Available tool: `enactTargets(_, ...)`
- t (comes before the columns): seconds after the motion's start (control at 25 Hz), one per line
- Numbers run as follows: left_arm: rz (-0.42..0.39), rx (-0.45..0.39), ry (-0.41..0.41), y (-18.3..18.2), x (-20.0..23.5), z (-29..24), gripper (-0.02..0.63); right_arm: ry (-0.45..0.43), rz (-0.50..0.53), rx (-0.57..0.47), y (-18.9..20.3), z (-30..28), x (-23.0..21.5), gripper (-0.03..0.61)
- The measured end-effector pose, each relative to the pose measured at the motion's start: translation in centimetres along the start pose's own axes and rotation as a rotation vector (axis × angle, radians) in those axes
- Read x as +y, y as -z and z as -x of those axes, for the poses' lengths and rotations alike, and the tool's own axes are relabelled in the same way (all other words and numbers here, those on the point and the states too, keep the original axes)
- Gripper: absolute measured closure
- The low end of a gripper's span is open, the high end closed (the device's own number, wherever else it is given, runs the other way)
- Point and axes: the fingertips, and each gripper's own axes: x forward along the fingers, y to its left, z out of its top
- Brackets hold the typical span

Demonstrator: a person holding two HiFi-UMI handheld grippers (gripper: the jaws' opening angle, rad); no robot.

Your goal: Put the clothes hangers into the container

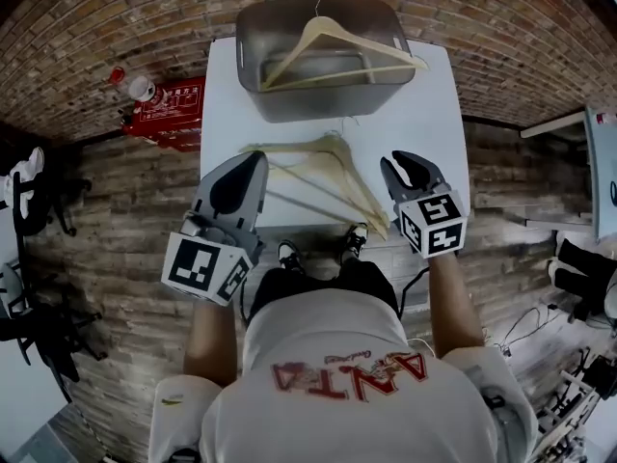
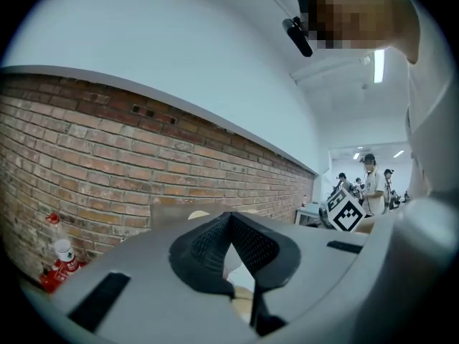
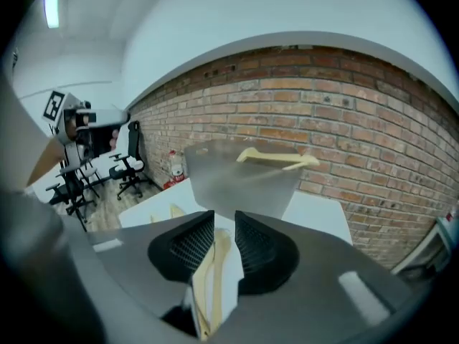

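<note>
With right gripper point(image 1: 407, 167) jaws parted over one arm of the wooden hangers point(image 1: 323, 167) heaped on the table point(image 1: 424, 114), not pressing, seemingly lines up a pinch; holds left gripper point(image 1: 258, 159) clenched empty alongside, with one hanger point(image 1: 333, 37) already propped across the container point(image 1: 318, 104)

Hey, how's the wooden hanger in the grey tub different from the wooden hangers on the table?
The pale wooden hanger in the grey metal container lies alone; the pale wooden hangers on the white table overlap in a pile. The container hanger is propped tilted, one arm over the rim; the table hangers lie flat. Both are the same pale triangular kind.
</note>
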Motion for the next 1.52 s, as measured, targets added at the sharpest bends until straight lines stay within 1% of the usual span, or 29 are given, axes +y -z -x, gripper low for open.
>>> enactTargets(0.12, 0.004, 0.017, 0.024, 0.5, 0.4, 0.6, 0.604, 0.001, 0.037, 0.140, 3.8, -1.9, 0.9, 0.472)
enactTargets(0.32, 0.047, 0.049, 0.024, 2.5, 0.1, 0.2, 0.604, -0.076, 0.029, 0.333, 10.1, -5.6, 1.6, 0.444)
enactTargets(0.48, 0.066, 0.088, 0.009, 4.2, -0.2, -0.3, 0.604, -0.094, 0.027, 0.401, 13.2, -8.1, 1.3, 0.439)
enactTargets(0.64, 0.080, 0.104, -0.009, 5.0, 0.0, -0.3, 0.604, -0.098, 0.034, 0.459, 15.6, -9.9, 1.4, 0.439)
enactTargets(0.84, 0.095, 0.122, -0.020, 6.1, 0.3, -0.4, 0.604, -0.122, 0.045, 0.509, 17.5, -11.4, 2.2, 0.439)
enactTargets(1.08, 0.094, 0.140, -0.027, 7.0, 0.2, -0.3, 0.604, -0.123, 0.034, 0.535, 19.4, -12.5, 2.0, 0.442)
enactTargets(1.28, 0.107, 0.150, -0.037, 7.4, 0.7, 0.4, 0.604, -0.126, 0.014, 0.545, 19.5, -12.7, 1.9, 0.444)
enactTargets(1.32, 0.109, 0.151, -0.037, 7.5, 0.7, 0.4, 0.604, -0.129, 0.014, 0.545, 19.5, -12.8, 2.0, 0.452)
enactTargets(1.36, 0.110, 0.151, -0.036, 7.6, 0.7, 0.4, 0.604, -0.130, 0.014, 0.545, 19.5, -12.8, 2.1, 0.485)
enactTargets(1.52, 0.108, 0.150, -0.024, 7.6, 0.6, 0.2, 0.604, -0.105, 0.011, 0.527, 19.4, -12.6, 1.7, 0.488)
